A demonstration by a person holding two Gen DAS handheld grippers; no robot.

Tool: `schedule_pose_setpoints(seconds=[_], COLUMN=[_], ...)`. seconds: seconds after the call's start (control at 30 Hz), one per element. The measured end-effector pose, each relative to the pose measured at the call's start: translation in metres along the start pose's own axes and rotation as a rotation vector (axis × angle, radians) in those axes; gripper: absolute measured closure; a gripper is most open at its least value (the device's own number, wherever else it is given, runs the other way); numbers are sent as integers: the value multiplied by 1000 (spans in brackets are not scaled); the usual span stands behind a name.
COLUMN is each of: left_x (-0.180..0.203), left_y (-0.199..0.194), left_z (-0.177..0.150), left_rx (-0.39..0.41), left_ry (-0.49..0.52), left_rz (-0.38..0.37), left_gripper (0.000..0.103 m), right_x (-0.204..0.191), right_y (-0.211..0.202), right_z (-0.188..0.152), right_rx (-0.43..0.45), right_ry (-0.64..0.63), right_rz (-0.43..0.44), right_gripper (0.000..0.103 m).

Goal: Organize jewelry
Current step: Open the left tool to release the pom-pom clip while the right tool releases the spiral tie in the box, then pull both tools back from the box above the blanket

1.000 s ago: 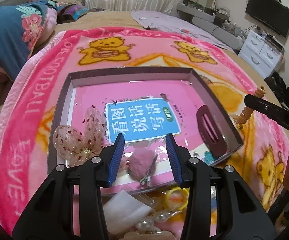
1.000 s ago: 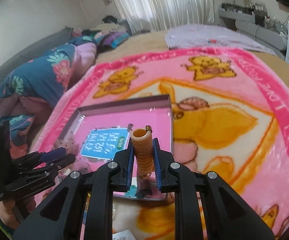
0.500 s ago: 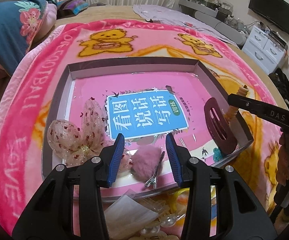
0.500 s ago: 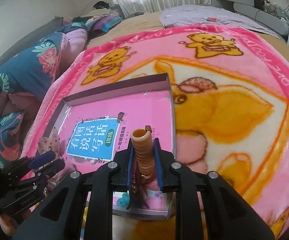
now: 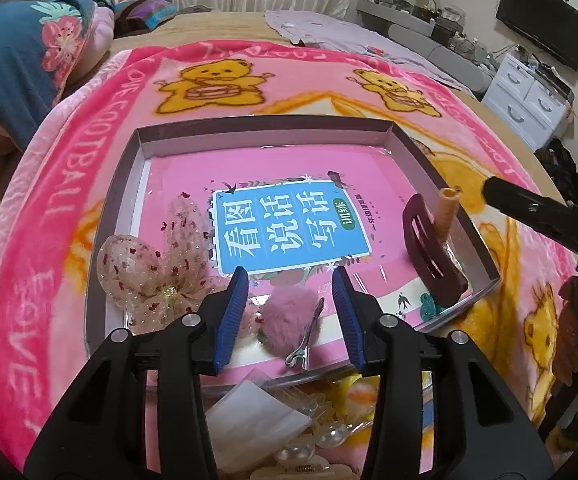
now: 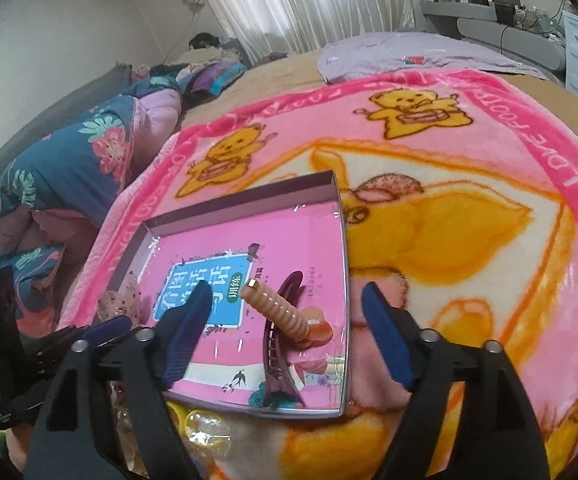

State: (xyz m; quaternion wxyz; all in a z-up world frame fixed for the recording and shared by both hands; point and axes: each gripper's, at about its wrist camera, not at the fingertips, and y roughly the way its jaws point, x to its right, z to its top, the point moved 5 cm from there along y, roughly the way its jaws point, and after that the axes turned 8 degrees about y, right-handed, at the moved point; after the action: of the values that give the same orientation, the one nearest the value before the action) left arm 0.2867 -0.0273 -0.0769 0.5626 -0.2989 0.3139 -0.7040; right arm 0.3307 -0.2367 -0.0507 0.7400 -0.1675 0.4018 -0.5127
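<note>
The right gripper (image 6: 285, 320), clamped on the orange ribbed hair clip (image 6: 281, 314) a second ago, is now opening, and the clip lies free against the dark red claw clip (image 6: 279, 356) near the tray's (image 6: 345, 280) right edge. The left gripper (image 5: 293, 312) hovers slightly parted and empty, its jaws opening, over the pink pom-pom clip (image 5: 289, 328) at the tray's near edge, with the sheer bow (image 5: 149, 272) at the near-left corner.

Left gripper (image 5: 293, 316) above pink pom-pom clip (image 5: 289, 330) — nothing between its fingers (image 5: 231, 320).
</note>
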Motion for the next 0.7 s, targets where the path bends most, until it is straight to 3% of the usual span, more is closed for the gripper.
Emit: schedule_pose_setpoints(seconds=[0.2,0.27,0.53,0.7], left_x=[-1,-1,-1,-2], left_y=[-9,-14,-41,-57], left_z=[2,3,11,11], left_rx=[7,12,49,72], left_ry=[-8,-10,-19,-26], left_rz=[3,3,7,22], left_gripper=[54,41,10,9], right_x=[3,4,2,-4], right_y=[-19,-25,-46,-59], right_z=[2,1,0,-1], right_rx=[38,44,84,116], right_ry=[1,-2,-18,-41], right_rz=[7,3,3,4], right_gripper=[12,12,11,11])
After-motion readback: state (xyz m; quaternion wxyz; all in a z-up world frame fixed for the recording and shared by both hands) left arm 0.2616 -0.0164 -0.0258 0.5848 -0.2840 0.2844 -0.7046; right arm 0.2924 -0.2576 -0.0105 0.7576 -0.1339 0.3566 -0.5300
